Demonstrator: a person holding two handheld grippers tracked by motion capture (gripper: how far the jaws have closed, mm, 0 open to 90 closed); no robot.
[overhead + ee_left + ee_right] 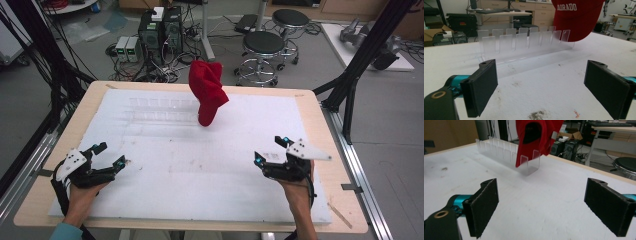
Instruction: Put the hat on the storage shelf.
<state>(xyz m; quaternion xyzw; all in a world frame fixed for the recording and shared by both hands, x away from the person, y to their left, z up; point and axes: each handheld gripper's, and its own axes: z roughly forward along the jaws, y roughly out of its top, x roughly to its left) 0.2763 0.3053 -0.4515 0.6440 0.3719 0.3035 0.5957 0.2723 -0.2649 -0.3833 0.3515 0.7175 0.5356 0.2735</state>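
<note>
A red cap (pixel 207 91) stands upright in the right end of a clear slotted plastic rack (pixel 160 111) at the back middle of the white board. In the left gripper view the red cap (pixel 576 17) carries white lettering and sits at the far end of the rack (pixel 524 42). The right gripper view has the cap (pixel 536 137) over the rack's near end (pixel 529 165). My left gripper (pixel 111 156) rests at the front left, open and empty. At the front right my right gripper (pixel 272 150) is open and empty, well short of the rack.
The white board (pixel 190 165) lies on a wooden table (pixel 327 130). Black frame posts (pixel 360 65) stand at the right and left. Stools (pixel 262 47) and computer boxes (pixel 160 30) are on the floor behind the table.
</note>
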